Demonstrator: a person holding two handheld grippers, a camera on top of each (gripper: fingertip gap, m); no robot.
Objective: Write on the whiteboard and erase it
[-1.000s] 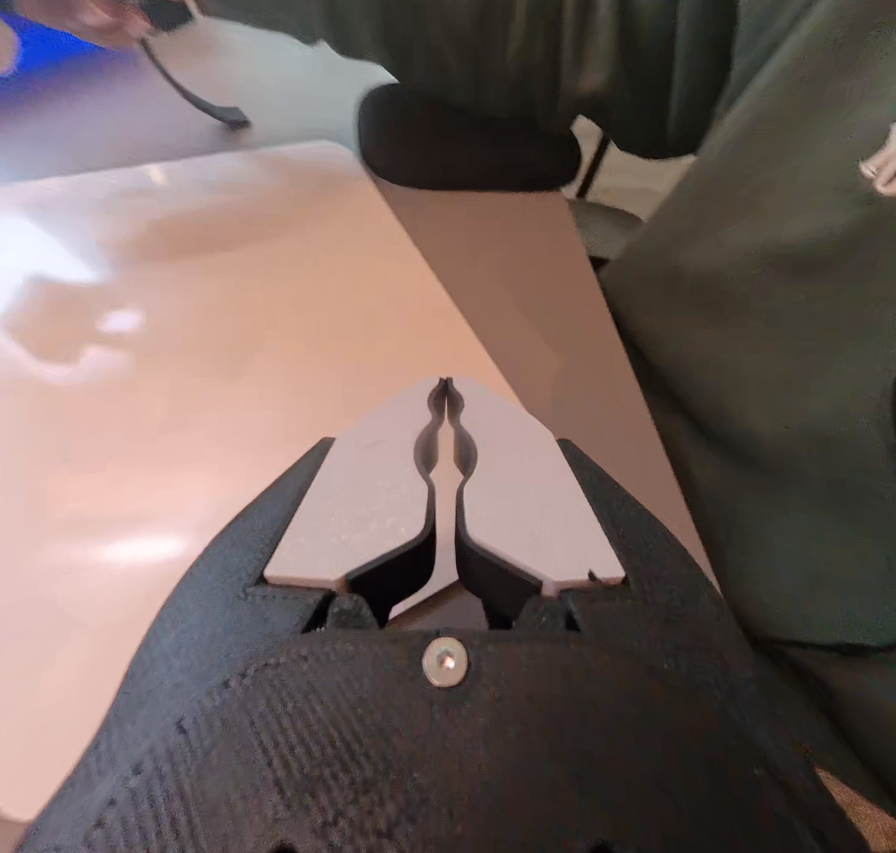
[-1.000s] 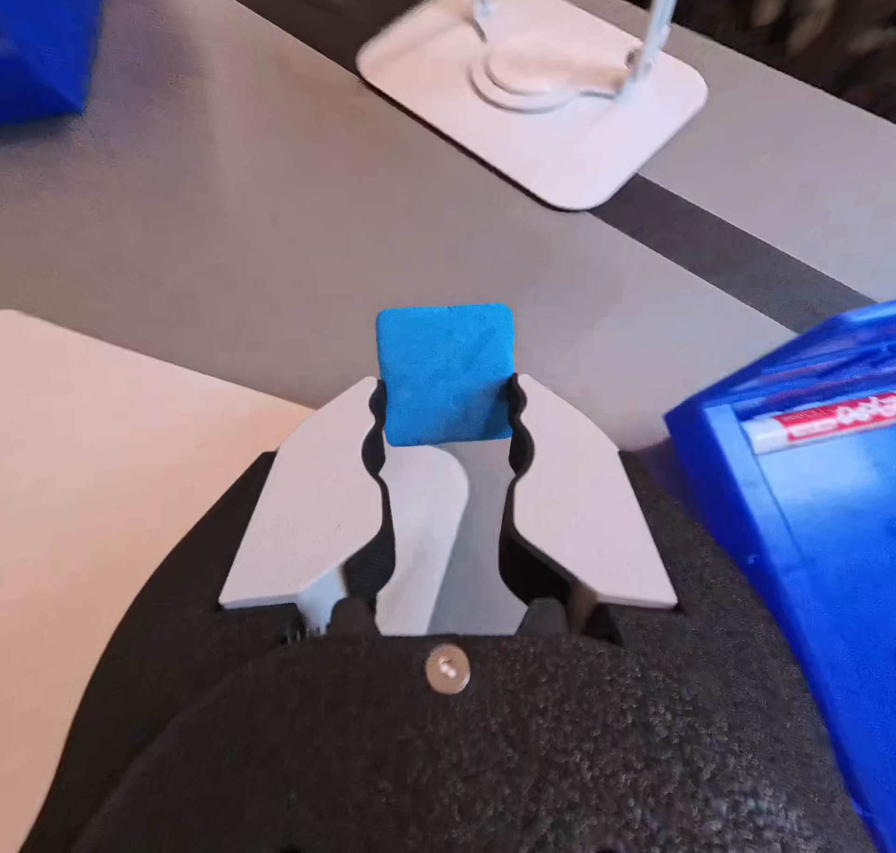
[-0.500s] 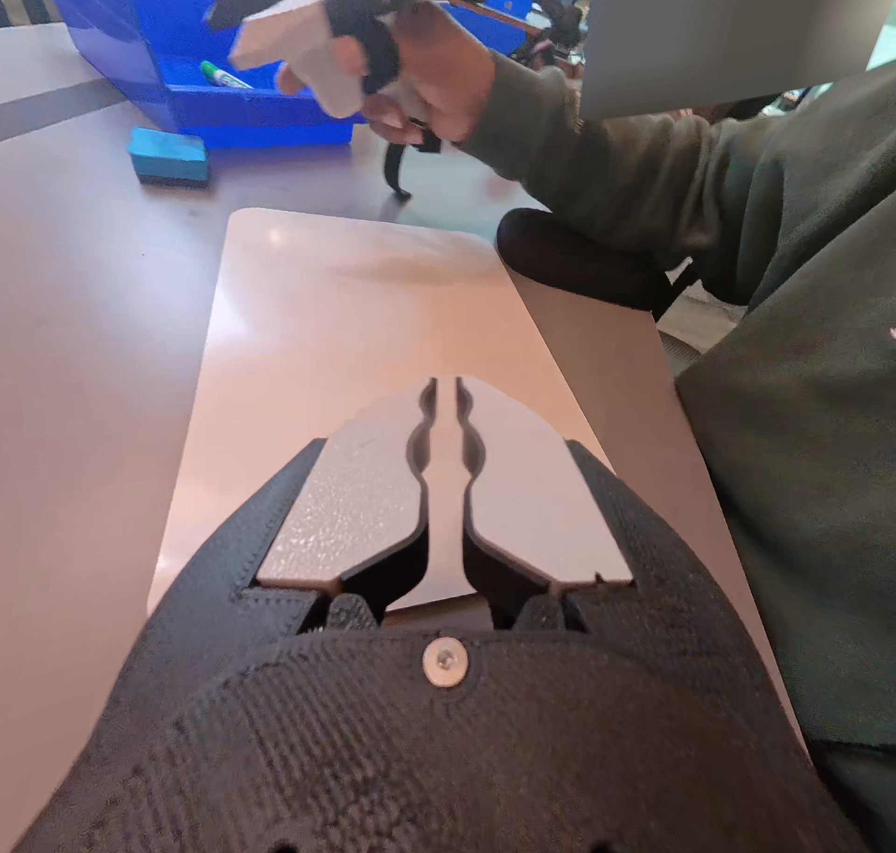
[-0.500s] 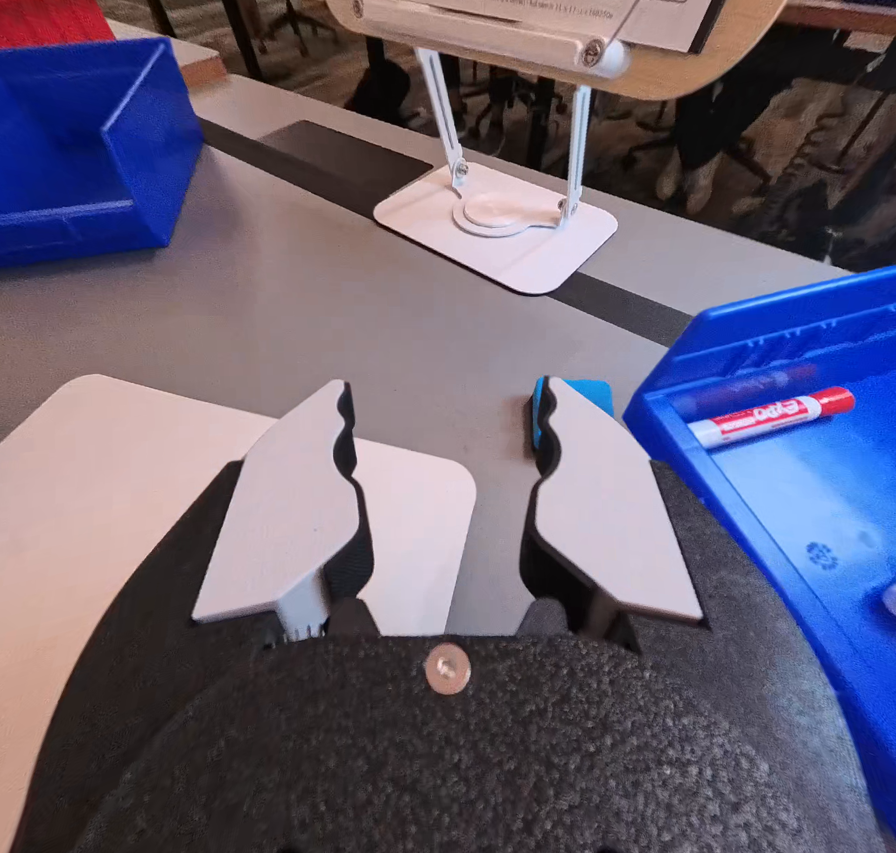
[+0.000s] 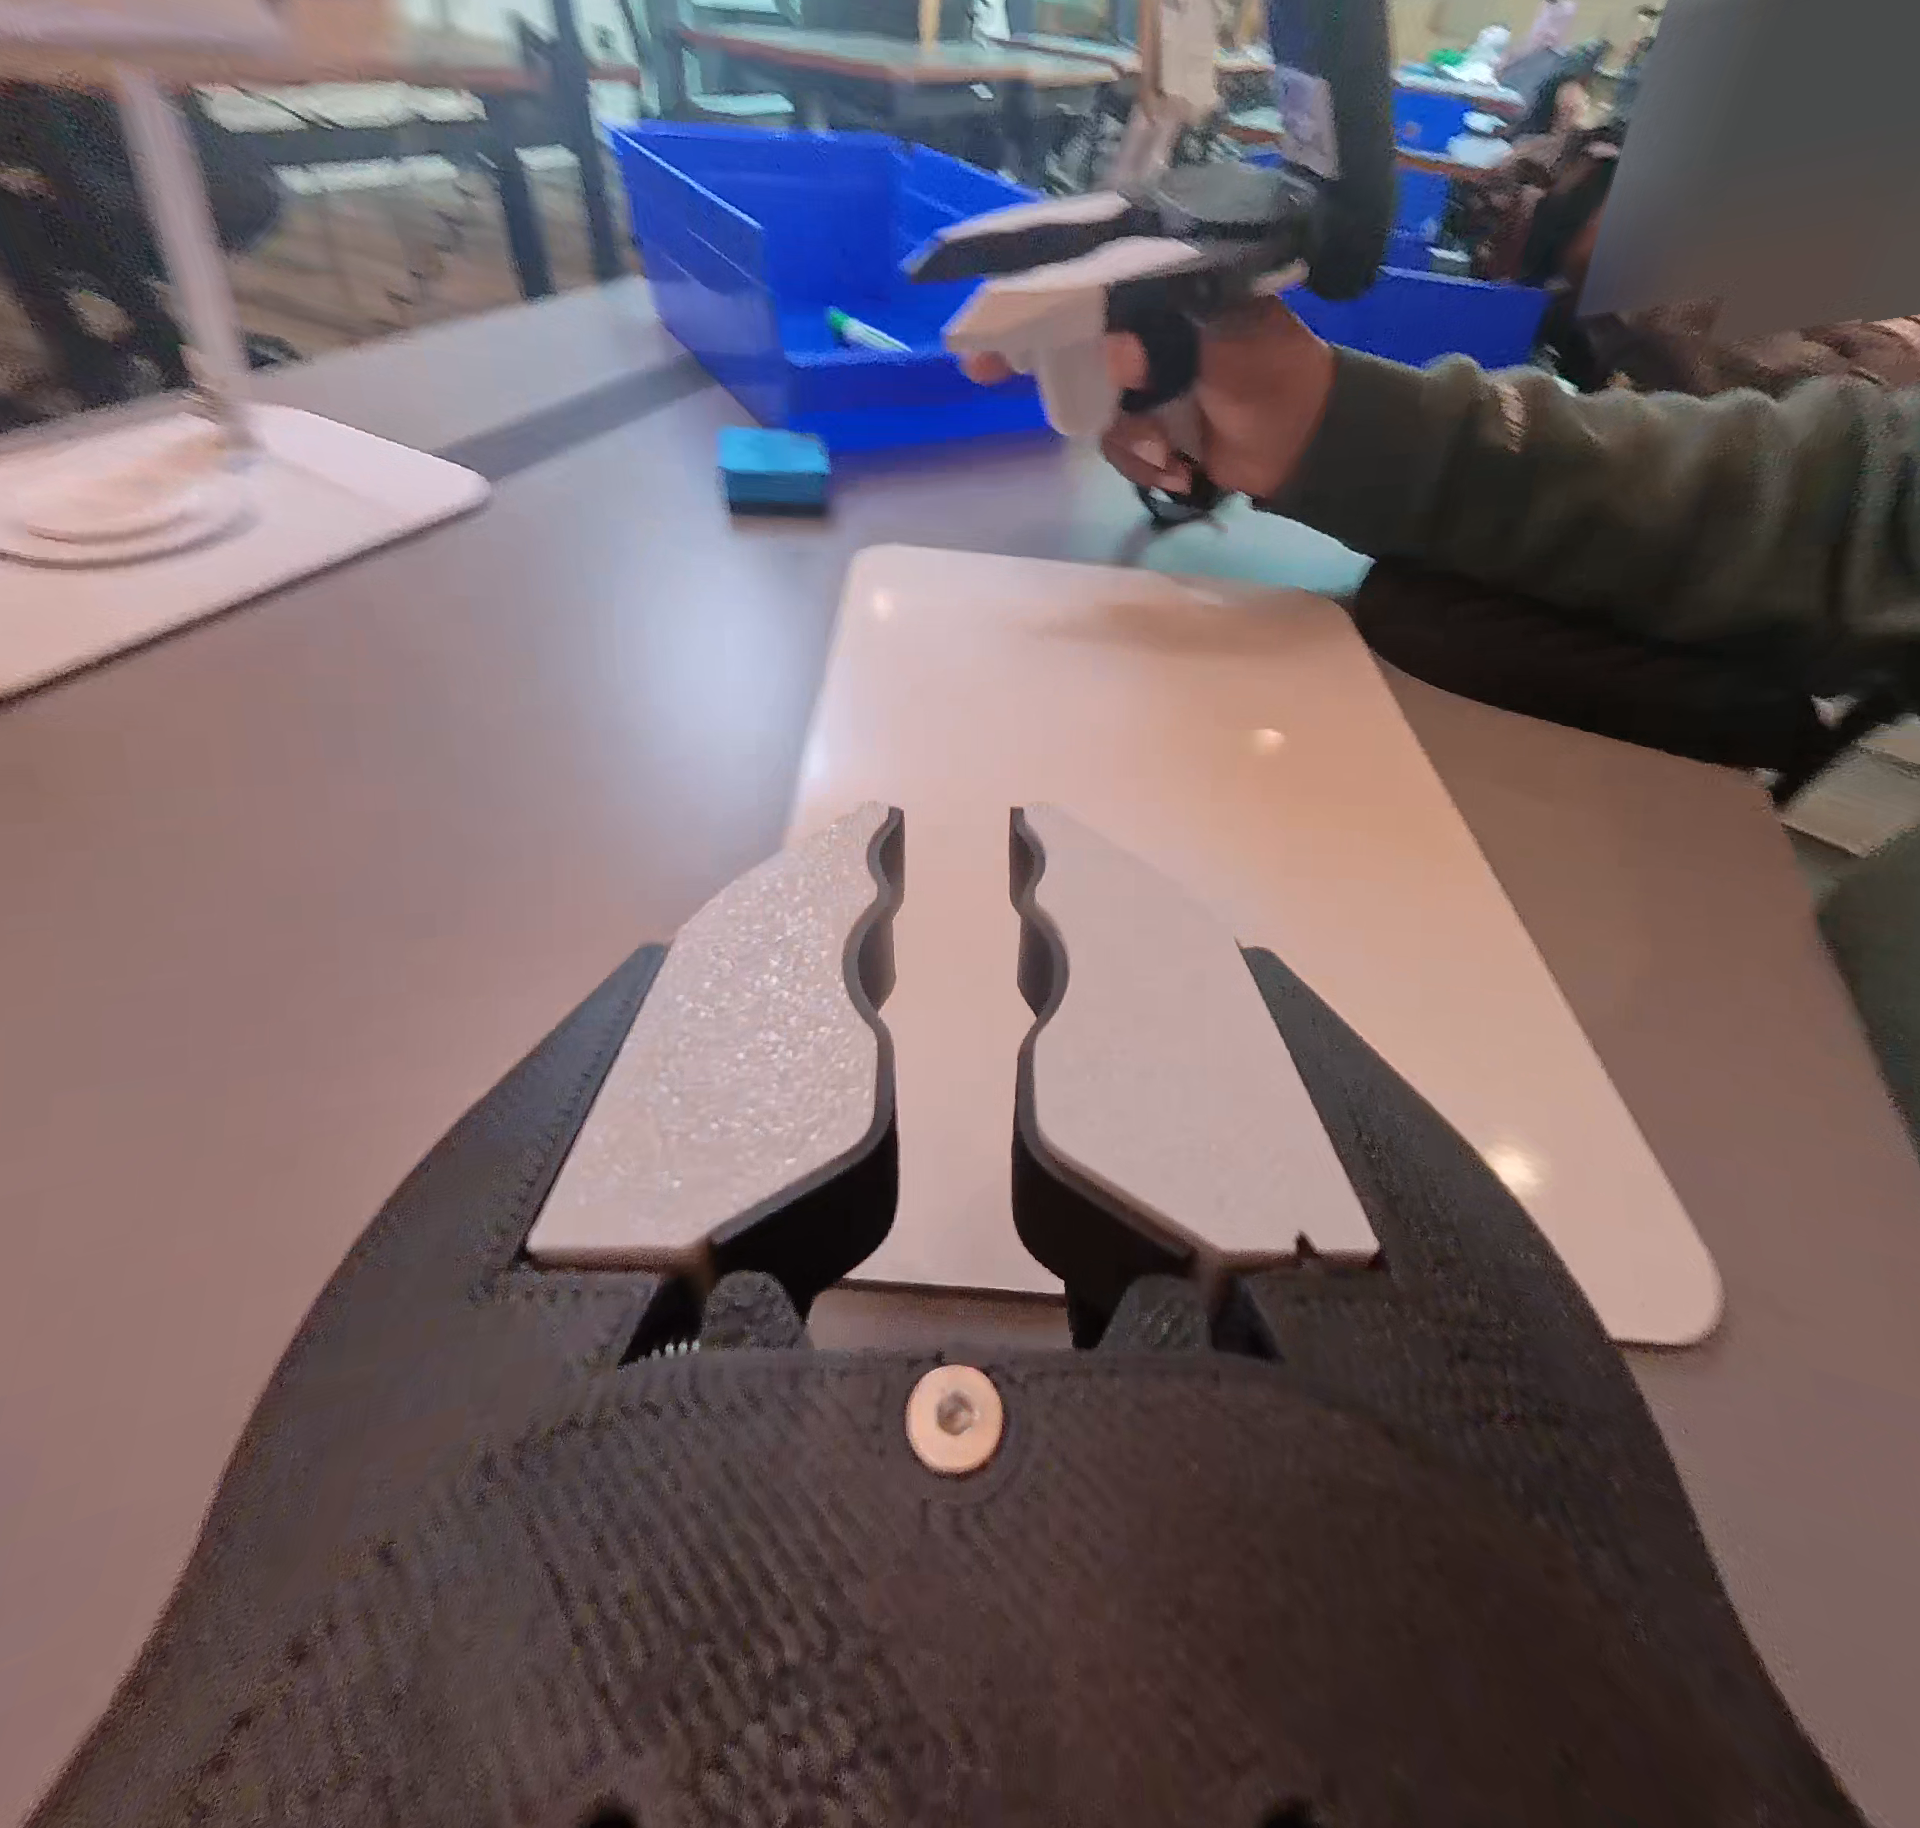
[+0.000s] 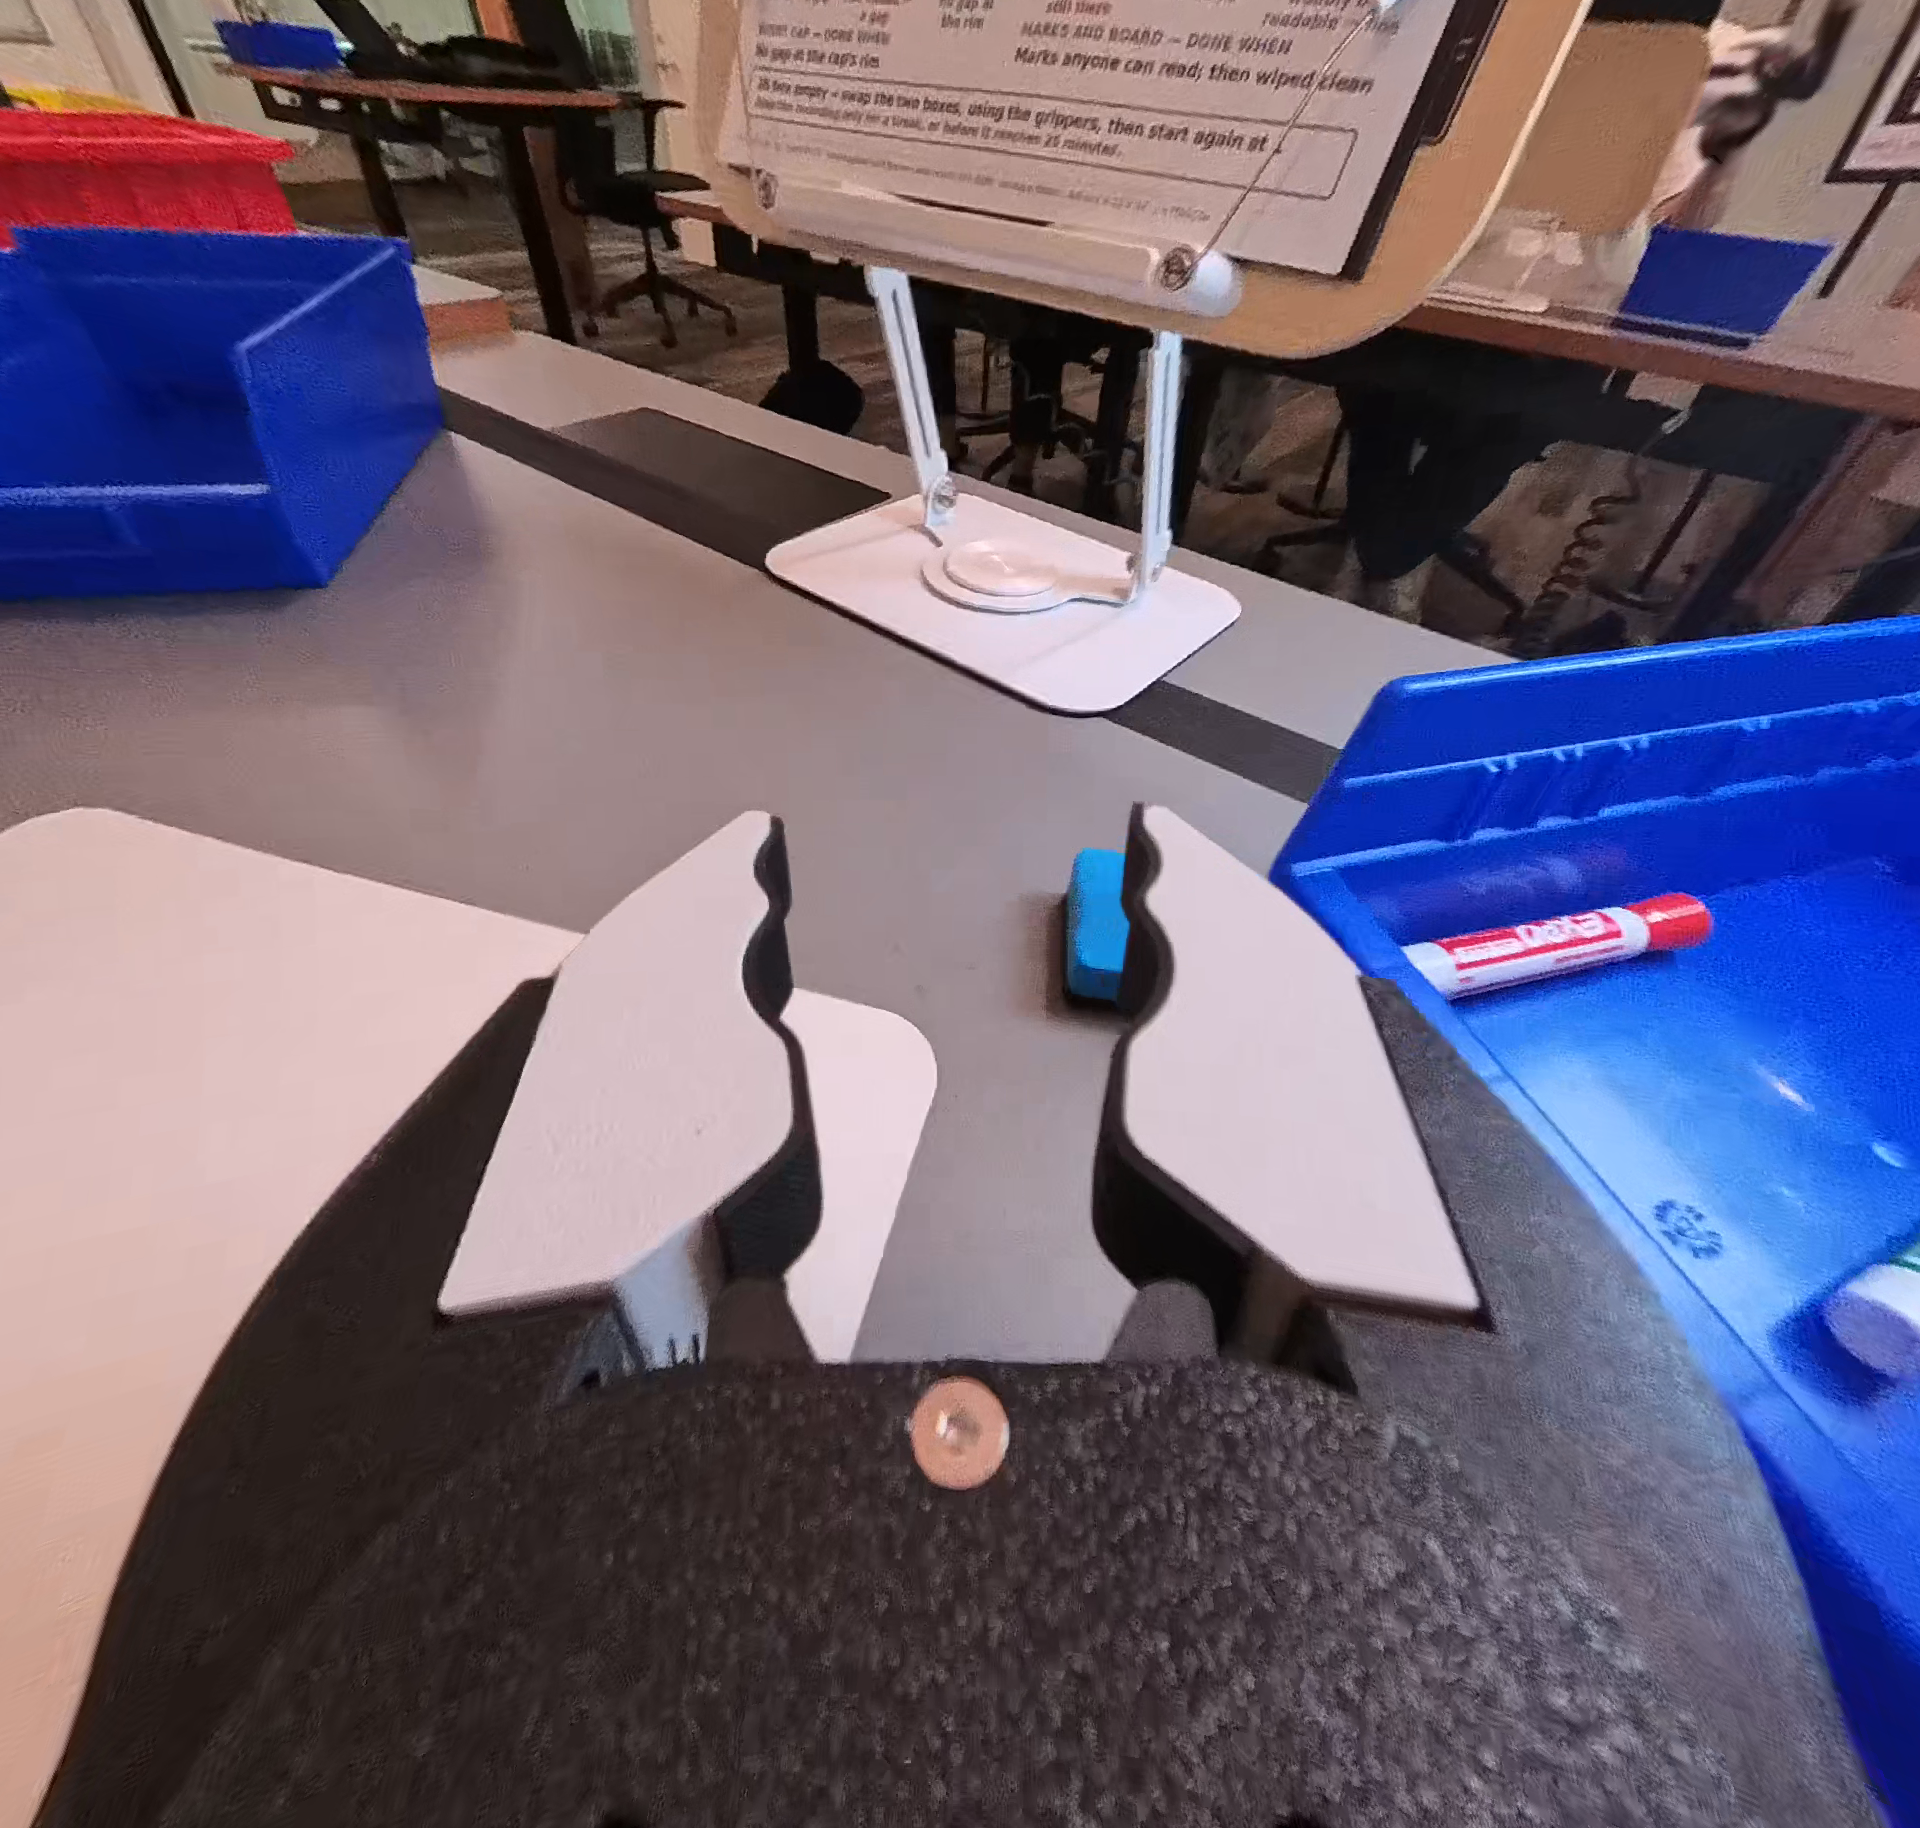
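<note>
The blank whiteboard (image 5: 1143,791) lies flat on the grey table; it also shows in the right wrist view (image 6: 208,1051). My left gripper (image 5: 954,833) hovers over its near end, jaws parted a little, empty. The blue eraser (image 6: 1096,931) lies on the table beyond the board's far corner, next to the blue bin (image 6: 1558,739). My right gripper (image 6: 956,833) is open and empty, held above the table just short of the eraser; the eraser sits by its right finger (image 6: 1247,1051). In the left wrist view the eraser (image 5: 774,469) and the hand-held right gripper (image 5: 956,303) show.
The bin holds a red marker (image 6: 1558,942) and a green marker (image 5: 868,332). A white document stand (image 6: 1008,583) with a printed sheet stands at the table's far side. Another blue bin (image 6: 208,407) and a red bin (image 6: 125,168) sit far left. A person's sleeve (image 5: 1610,511) reaches over the board's right.
My right gripper opened and let go of the eraser, which now lies on the table by the bin, and drew back. My left gripper's jaws parted from shut and it tilted up.
</note>
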